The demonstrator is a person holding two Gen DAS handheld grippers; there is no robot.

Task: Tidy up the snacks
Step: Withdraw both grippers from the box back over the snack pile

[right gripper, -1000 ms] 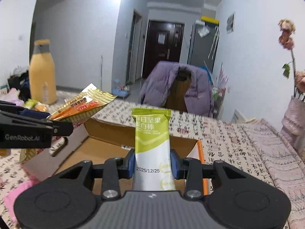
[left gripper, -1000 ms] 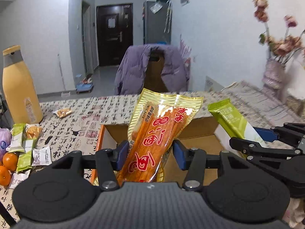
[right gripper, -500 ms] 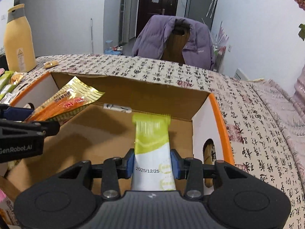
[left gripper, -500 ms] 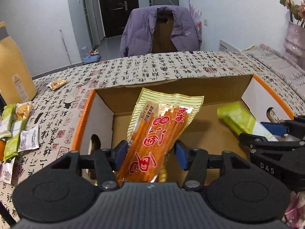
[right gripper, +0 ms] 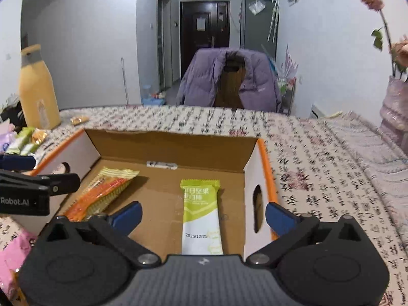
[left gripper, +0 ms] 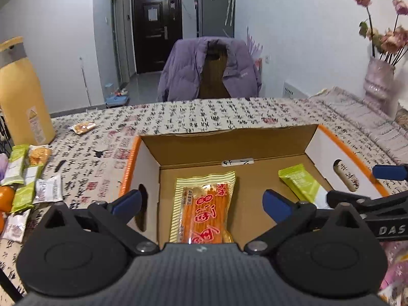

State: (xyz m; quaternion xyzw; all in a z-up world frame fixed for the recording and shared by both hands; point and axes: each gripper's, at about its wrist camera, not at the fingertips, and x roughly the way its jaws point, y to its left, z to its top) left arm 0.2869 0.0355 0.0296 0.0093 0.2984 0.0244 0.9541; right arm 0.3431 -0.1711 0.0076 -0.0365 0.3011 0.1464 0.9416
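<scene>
lying between opening jaws: snack packet (left gripper: 204, 211)

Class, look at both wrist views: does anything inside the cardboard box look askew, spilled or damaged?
Nothing stands out. The orange snack packet and the green nut bar lie flat and apart on the floor of the cardboard box, both wrappers intact.

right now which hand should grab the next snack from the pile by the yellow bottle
Left, probably. The loose snacks lie on the tablecloth left of the cardboard box, on the left tool's side; its jaws are opening, nothing between them. The right tool would have to cross over the box.
</scene>
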